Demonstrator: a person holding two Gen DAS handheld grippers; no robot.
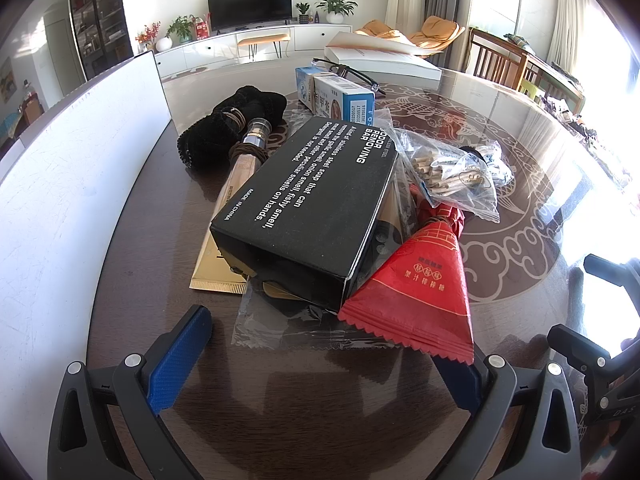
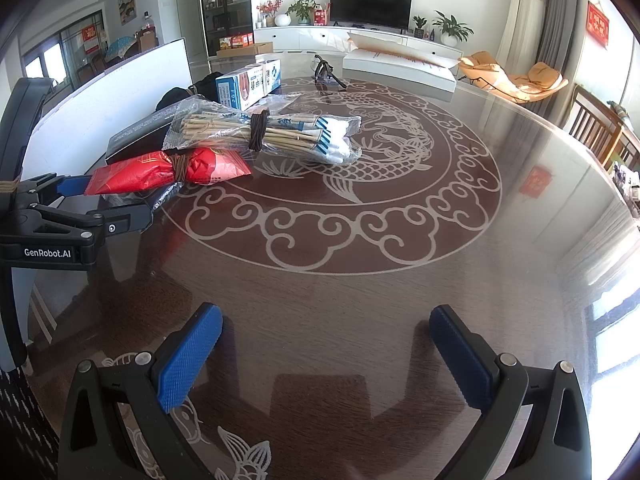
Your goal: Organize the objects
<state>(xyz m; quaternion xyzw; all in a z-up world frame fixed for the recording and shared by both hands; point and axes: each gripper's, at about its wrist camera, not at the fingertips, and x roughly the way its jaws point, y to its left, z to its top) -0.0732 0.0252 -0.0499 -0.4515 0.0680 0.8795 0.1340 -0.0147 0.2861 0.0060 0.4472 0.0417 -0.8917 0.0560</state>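
Note:
A heap of small items lies on the round glass table point(image 1: 520, 184). Topmost is a black "odor removing bar" box point(image 1: 304, 204), with a red triangular snack packet point(image 1: 416, 280) leaning on its right side. Behind the packet is a clear bag of cotton swabs point(image 1: 452, 168). My left gripper point(image 1: 320, 364) is open at the near edge of the heap, and the red packet's corner overlaps its right finger. In the right wrist view, the red packet point(image 2: 172, 170) and swab bag point(image 2: 264, 132) sit far left. My right gripper point(image 2: 326, 356) is open over bare table, holding nothing.
A blue-white medicine box point(image 1: 340, 100), black velvet pouch point(image 1: 236, 120), gold sachet point(image 1: 212, 272) and clear wrapper also belong to the heap. Glasses point(image 2: 326, 70) and a white flat box point(image 2: 400, 64) lie at the far side. A white board point(image 1: 80, 152) stands along the left.

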